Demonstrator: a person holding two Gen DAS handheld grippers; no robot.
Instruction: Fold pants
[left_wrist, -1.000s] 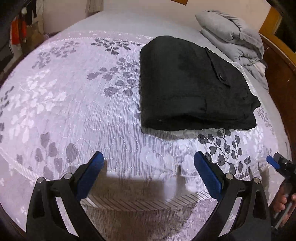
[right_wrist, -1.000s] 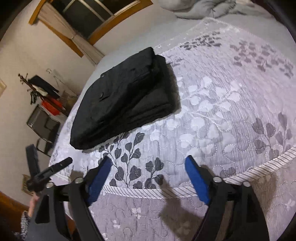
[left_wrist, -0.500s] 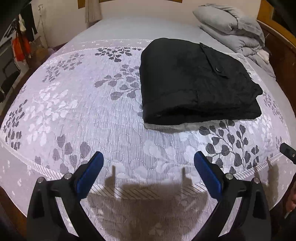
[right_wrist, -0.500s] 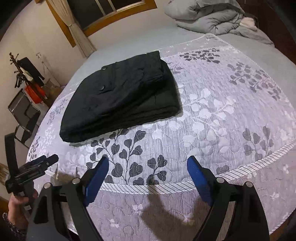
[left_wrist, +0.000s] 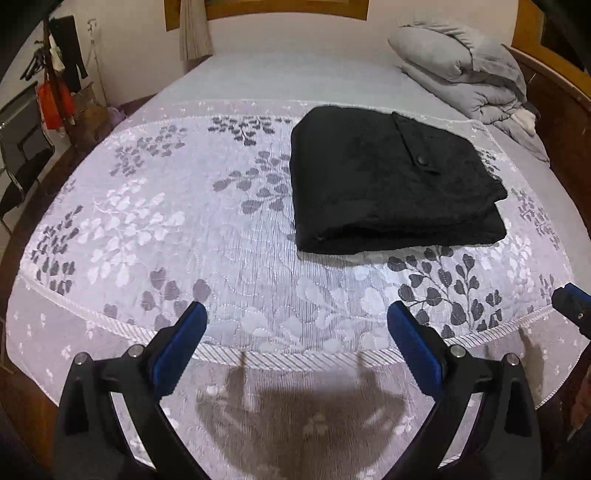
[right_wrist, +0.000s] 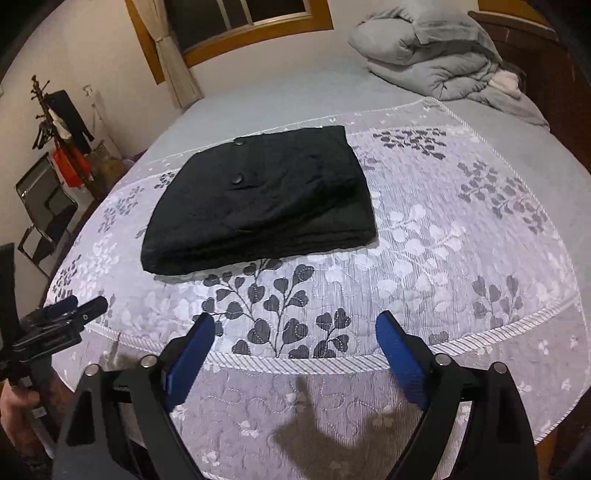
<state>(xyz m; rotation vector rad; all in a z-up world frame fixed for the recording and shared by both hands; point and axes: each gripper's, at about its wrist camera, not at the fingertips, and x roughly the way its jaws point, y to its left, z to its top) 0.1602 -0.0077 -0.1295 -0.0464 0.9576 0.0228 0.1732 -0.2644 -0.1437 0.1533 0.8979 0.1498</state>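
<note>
Black pants (left_wrist: 388, 177) lie folded into a compact rectangle on the floral bedspread (left_wrist: 184, 221), buttoned pocket flap on top. They also show in the right wrist view (right_wrist: 258, 199). My left gripper (left_wrist: 295, 332) is open and empty, held back over the bed's near edge, well short of the pants. My right gripper (right_wrist: 295, 343) is open and empty too, also at the near edge. The left gripper appears at the left of the right wrist view (right_wrist: 62, 314), held in a hand.
A grey folded duvet (left_wrist: 461, 74) lies at the head of the bed by the wooden headboard (left_wrist: 554, 103). A coat stand (right_wrist: 59, 122) and a chair (right_wrist: 44, 206) stand left of the bed. A window with curtain (right_wrist: 173, 48) is behind.
Both grippers have drawn back and risen from the bed, so the pants look farther away. The pants have not moved. Both grippers stay open.
</note>
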